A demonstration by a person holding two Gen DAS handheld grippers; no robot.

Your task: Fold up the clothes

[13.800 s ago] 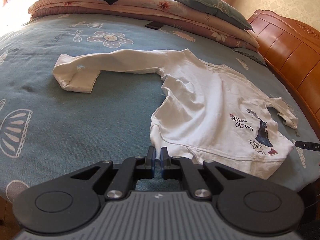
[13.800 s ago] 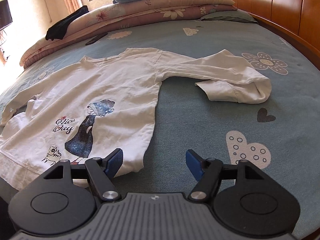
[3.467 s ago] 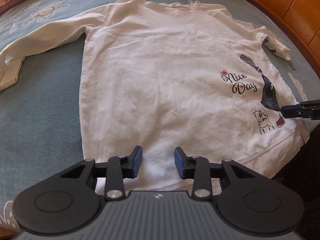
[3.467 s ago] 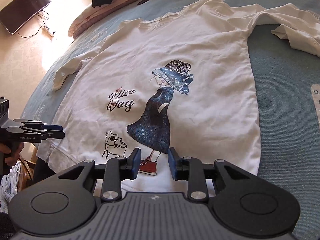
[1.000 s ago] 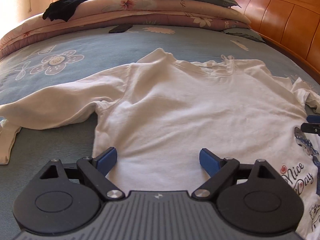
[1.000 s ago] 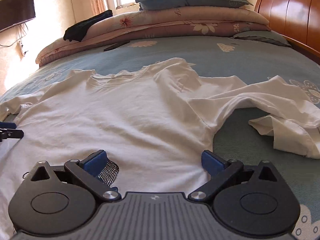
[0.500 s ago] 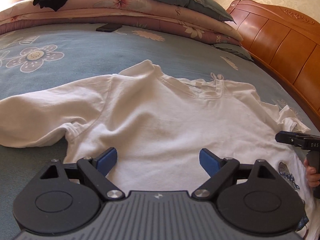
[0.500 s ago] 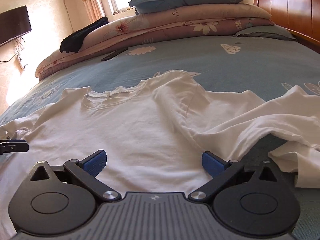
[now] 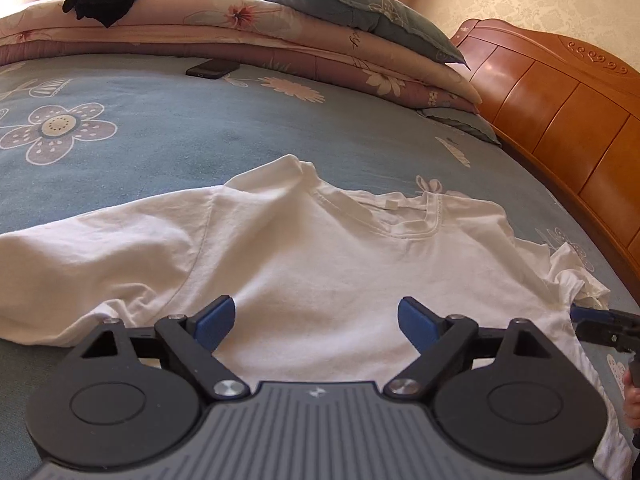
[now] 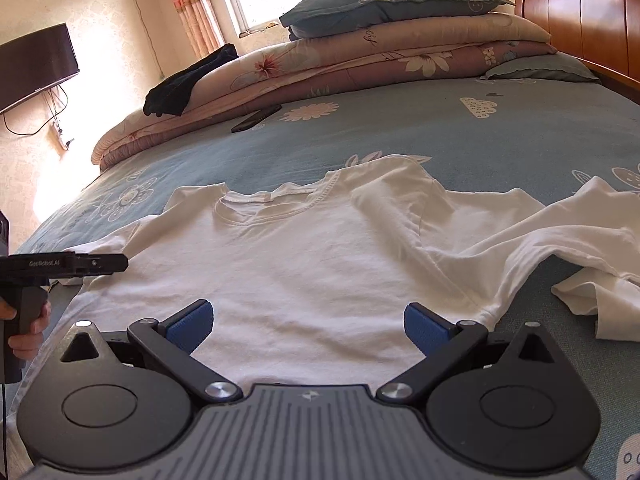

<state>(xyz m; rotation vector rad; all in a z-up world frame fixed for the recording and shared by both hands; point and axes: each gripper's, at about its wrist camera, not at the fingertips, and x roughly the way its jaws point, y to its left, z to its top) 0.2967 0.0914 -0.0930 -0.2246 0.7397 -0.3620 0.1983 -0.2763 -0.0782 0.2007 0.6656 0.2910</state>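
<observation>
While the white shirt point(image 9: 320, 264) lies spread front-up on the blue bed point(image 9: 160, 140), neckline toward the folded quilts point(image 10: 360, 60), both grippers hover over its chest; the left gripper point(image 9: 316, 320) and right gripper point(image 10: 308, 324) each stand with jaws wide, gripping nothing.

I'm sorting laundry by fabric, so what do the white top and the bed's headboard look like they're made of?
White top: soft matte knit, probably cotton jersey; it wrinkles loosely and has a ribbed, stitched neckline.
Headboard: reddish-brown wood with a glossy varnish; it shows panel seams, carved scrolls and bright reflections.
</observation>
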